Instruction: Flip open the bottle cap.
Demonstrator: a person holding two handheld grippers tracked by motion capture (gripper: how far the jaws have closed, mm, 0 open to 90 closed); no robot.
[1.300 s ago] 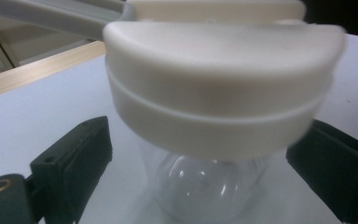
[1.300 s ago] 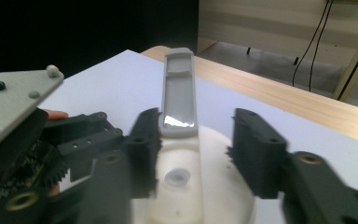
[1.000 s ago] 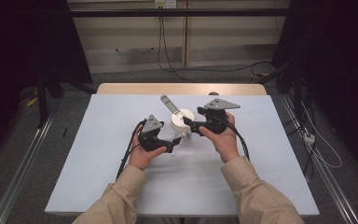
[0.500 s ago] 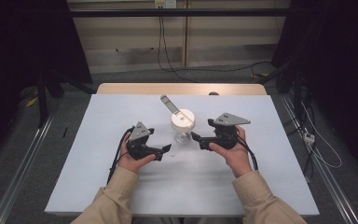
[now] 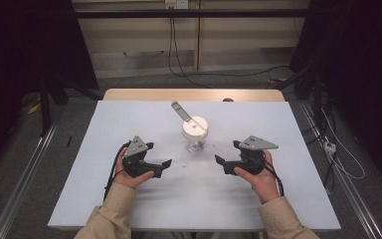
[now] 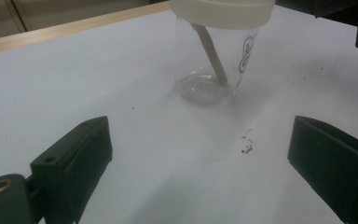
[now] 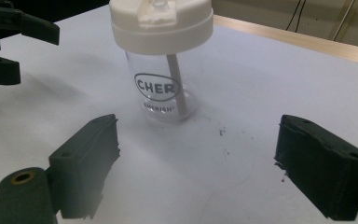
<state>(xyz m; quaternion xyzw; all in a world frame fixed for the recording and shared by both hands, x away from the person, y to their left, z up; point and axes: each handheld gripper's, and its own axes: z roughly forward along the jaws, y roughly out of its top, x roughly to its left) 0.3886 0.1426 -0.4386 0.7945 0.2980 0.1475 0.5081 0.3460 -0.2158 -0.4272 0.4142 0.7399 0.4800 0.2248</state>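
Lidded clear cup (image 5: 195, 135) stands upright on desk (image 5: 104, 124), ahead between left tongs (image 5: 163, 165) and right tongs (image 5: 220, 162); both pairs apart, empty, right just widened.

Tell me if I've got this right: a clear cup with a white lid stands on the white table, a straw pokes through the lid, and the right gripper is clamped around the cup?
Not quite. The right gripper is open and apart from the clear cup, as the high view shows. The white lid, the straw through it and the white table are as you say.
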